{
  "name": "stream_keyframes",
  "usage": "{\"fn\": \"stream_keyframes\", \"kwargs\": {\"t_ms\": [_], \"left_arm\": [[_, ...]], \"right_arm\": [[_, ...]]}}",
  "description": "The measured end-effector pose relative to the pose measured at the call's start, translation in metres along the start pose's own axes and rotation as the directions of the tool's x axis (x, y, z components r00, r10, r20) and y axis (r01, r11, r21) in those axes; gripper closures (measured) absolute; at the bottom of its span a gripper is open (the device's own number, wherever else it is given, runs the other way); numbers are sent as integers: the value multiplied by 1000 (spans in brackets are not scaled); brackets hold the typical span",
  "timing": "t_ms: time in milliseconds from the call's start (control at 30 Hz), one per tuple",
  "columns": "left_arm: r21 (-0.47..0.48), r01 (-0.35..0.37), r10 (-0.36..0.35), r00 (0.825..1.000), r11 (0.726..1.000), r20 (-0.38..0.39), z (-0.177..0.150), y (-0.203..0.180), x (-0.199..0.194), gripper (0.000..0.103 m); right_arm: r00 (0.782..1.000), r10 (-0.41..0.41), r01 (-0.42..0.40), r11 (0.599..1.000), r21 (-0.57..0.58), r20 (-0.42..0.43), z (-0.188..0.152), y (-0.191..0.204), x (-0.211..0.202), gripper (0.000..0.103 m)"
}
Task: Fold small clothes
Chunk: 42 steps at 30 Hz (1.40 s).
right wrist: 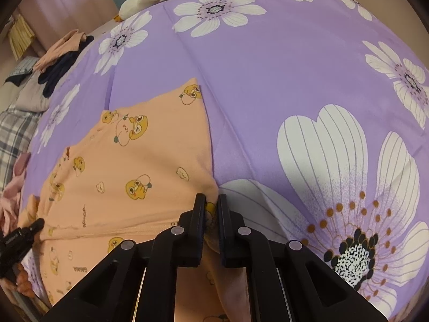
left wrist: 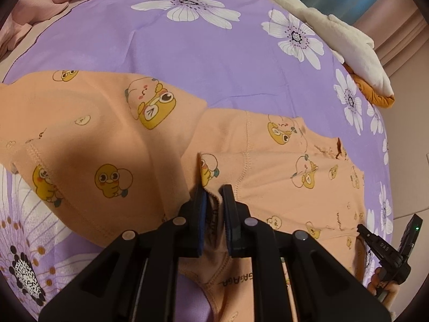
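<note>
A small peach garment [left wrist: 268,161] printed with yellow cartoon ducks lies on a purple flowered bedsheet [left wrist: 187,48]. In the left wrist view, my left gripper [left wrist: 213,190] is shut on a bunched edge of it near the waistband. A large flap of the cloth [left wrist: 80,134] stands raised to its left. In the right wrist view, my right gripper [right wrist: 211,198] is shut on the garment's [right wrist: 134,161] near right corner, with cloth showing between the fingers. Each gripper also shows at the edge of the other's view: the right gripper [left wrist: 386,249], the left gripper [right wrist: 24,236].
A white and orange plush toy [left wrist: 348,43] lies at the sheet's far edge. Pink clothes [left wrist: 32,5] are heaped beyond the sheet's corner. A pile of peach and dark clothes [right wrist: 61,51] and plaid fabric [right wrist: 16,134] lie off the sheet. Bare purple sheet [right wrist: 268,67] spreads beyond the garment.
</note>
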<state>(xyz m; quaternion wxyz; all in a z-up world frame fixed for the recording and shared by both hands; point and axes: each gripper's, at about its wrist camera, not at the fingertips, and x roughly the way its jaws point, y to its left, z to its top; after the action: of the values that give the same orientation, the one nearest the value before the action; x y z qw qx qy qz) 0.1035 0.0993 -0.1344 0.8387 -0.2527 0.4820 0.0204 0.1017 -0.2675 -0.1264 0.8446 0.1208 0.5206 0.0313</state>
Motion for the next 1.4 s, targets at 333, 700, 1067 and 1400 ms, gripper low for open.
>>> {"fn": "stream_keyframes", "kwargs": {"t_ms": [333,700,1067,1400], "left_arm": [[-34,17,-17,1000,999,-4,0,4,-2,89],[-29,8,-9,1000,1000,-3,0,4,-1,89],[-41,23,-24,1000,999,-16,0,6,1,88],[-42,16,-17,1000,999,-4,-4,4,2,88]], "right_arm": [[1000,4,-4,1000,5,5,-1,-2,1,98],[1000,0,0,1000,5,11,-3,0,1,98],[1000,-3,3,1000,4,18,-4,-1,1,98],[1000,6,-6,1000,5,26,-5,-1,0,98]]}}
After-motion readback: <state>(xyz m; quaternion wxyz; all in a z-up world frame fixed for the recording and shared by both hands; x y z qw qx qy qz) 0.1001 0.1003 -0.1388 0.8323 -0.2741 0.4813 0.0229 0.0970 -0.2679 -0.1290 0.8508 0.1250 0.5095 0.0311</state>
